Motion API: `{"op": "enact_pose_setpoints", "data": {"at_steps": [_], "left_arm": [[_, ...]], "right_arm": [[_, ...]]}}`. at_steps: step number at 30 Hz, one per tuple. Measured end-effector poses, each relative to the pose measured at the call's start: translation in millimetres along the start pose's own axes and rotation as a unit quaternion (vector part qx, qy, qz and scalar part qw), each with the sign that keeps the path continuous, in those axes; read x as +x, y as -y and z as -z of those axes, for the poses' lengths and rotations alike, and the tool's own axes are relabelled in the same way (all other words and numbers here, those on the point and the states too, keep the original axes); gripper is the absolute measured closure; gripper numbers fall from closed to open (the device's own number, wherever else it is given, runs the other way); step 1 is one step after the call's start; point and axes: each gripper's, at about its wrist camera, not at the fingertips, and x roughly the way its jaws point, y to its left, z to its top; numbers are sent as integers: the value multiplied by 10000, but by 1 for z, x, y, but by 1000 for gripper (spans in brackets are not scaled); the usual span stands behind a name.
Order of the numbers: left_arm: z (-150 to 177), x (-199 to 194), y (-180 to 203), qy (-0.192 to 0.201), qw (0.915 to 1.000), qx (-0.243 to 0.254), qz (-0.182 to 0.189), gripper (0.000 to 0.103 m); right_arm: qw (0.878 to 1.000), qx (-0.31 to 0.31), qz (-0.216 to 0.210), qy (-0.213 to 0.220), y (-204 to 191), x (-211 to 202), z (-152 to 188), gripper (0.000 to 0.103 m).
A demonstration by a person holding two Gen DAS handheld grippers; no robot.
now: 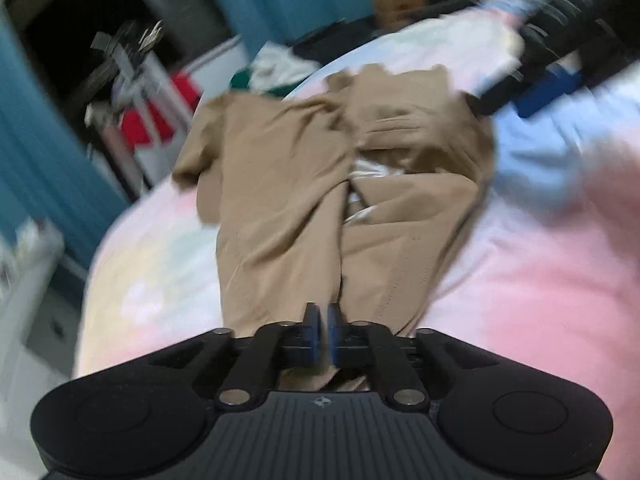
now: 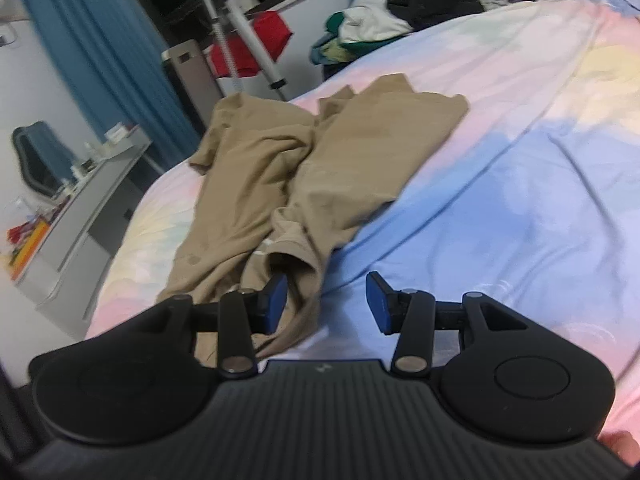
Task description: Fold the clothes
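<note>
Two grippers, different states. The left gripper (image 1: 324, 326) has its pads pressed nearly together over the near end of the tan trousers (image 1: 320, 184); cloth shows above and below the pads, so it reads as pinching the fabric (view is motion-blurred, not certain how much cloth is caught). The right gripper (image 2: 326, 304) is spread wide, nothing between the pads; its left fingertip (image 2: 276, 300) touches or just overlaps the near hem opening of one trouser leg, its right fingertip (image 2: 378, 302) sits over bare bedsheet (image 2: 520, 200).

Key relation: the trousers (image 2: 320, 168) lie straight ahead of both sets of fingers, long axis running away from the cameras toward the far edge of the bed, the two legs side by side with a rumpled seam between them. The near end is at the fingers, the far end well apart. For the right gripper the cloth is ahead and to its left, so I judge it needs a shift left before closing on the hem. Left hand is nearer, already on the cloth.

Beyond the bed: a clothes pile (image 2: 372, 20), a tripod (image 2: 248, 40), blue curtains (image 2: 100, 60).
</note>
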Motion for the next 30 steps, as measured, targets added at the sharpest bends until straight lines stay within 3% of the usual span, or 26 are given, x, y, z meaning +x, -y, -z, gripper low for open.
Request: {"op": "enact_pose_setpoints", "data": {"at_steps": [4, 8, 11, 14, 16, 17, 20, 23, 27, 30], "left_arm": [[-4, -22, -19, 270, 9989, -374, 89, 100], [0, -46, -25, 652, 9974, -50, 305, 98], [1, -50, -25, 632, 9971, 53, 427, 91], [5, -52, -19, 647, 9957, 374, 554, 80], [9, -50, -16, 630, 9945, 556, 625, 56], [11, -49, -15, 608, 9940, 612, 674, 54], [14, -40, -12, 449, 9933, 708, 795, 54], [16, -30, -12, 259, 9941, 673, 808, 62], [14, -22, -21, 103, 9950, 275, 955, 95], [11, -32, -32, 242, 9937, -80, 1089, 100]], "right_arm": [[10000, -58, -37, 21, -3, -2, 0, 56], [10000, -64, 61, 14, -3, -3, 0, 56], [9998, -166, 120, -58, -6, -1, 2, 56], [9992, -328, 212, -87, -11, 0, 3, 56], [9987, -435, 265, -71, -14, 0, 4, 56], [9982, -506, 308, -61, -16, 0, 5, 56], [9972, -652, 373, -62, -19, 1, 6, 56], [9971, -679, 335, -91, -20, 1, 7, 56], [9970, -686, 345, -103, -20, 2, 6, 56], [9971, -663, 347, -94, -19, 2, 6, 56]]}}
